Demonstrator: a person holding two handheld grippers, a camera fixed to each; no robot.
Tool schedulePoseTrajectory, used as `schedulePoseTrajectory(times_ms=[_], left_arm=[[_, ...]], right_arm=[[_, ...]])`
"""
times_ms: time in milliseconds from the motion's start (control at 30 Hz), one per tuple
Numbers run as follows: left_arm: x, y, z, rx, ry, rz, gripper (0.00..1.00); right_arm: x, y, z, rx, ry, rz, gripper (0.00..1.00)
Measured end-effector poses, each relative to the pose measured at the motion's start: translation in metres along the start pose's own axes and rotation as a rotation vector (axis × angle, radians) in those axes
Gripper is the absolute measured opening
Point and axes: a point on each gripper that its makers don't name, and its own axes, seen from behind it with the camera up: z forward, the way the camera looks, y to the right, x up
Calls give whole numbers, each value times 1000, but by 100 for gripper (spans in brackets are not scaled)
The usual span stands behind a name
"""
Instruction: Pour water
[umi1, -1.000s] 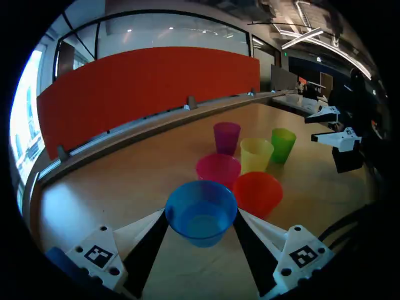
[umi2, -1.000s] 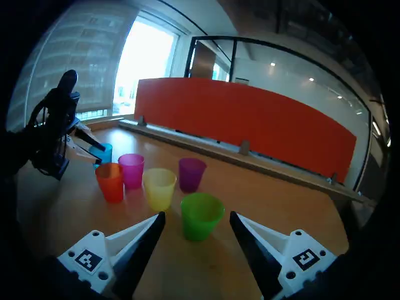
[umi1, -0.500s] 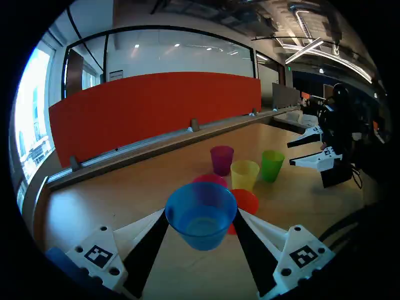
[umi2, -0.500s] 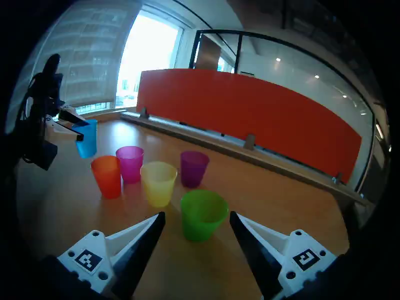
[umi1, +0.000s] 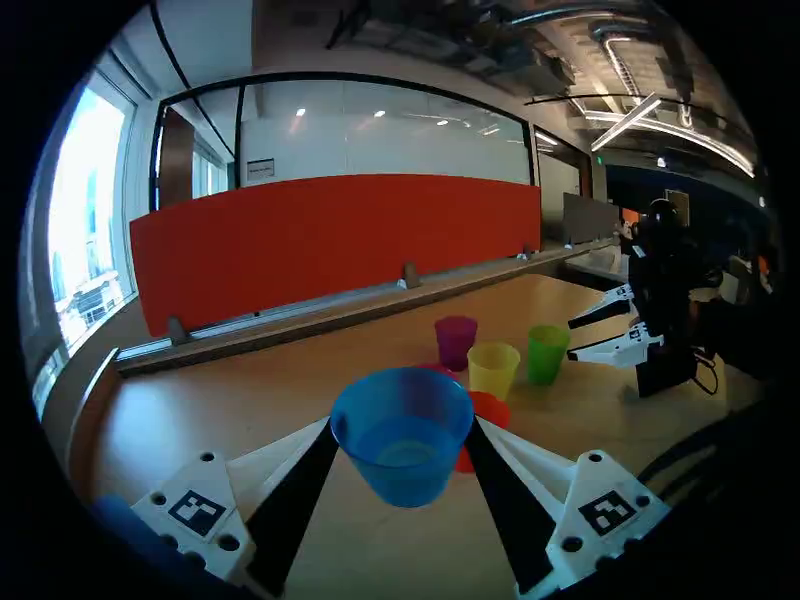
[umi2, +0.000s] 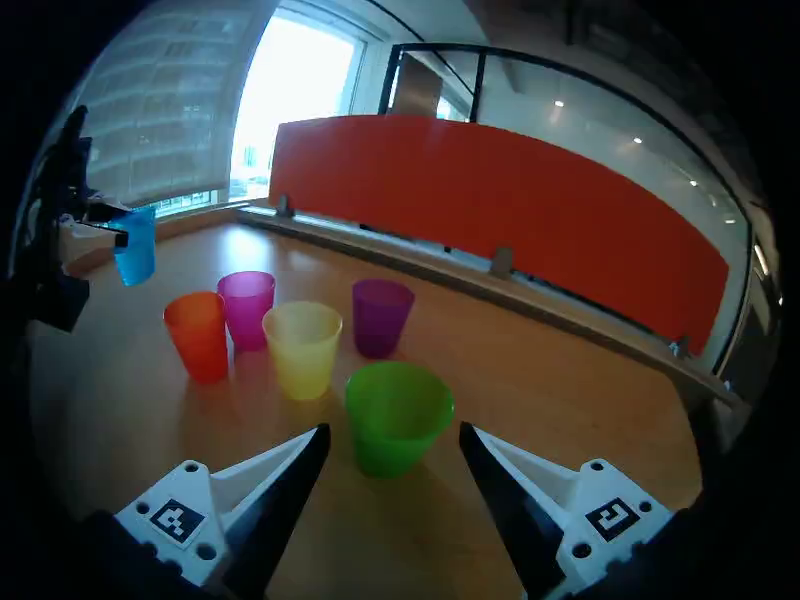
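Fingers (umi1: 300, 480) of the left gripper (umi1: 400, 427) pinch the blue cup (umi1: 402, 455) between them.

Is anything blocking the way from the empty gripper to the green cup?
No, nothing visible is. The green cup stands just ahead of the right gripper, whose fingers are open toward it. The yellow cup sits farther back, to the left.

1. Had a long wooden table (umi2: 580, 420), backed by a red divider panel (umi1: 340, 235).
2. Had a glass wall (umi1: 400, 135) behind it.
3. Got daylight from a big window (umi2: 290, 110), strip lights (umi1: 640, 105) lit overhead.
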Motion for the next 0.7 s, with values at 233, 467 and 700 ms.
schedulePoseTrajectory(times_ms=[233,467,700], left_arm=[[6,3,-17,36,44,-16,87],[12,10,-31,53,74,-29,87],[11,16,-44,63,75,-13,87]], right_arm=[[-9,2,4,8,-32,-8,100],[-14,2,11,14,-55,-30,100],[-11,0,23,23,-68,-37,100]])
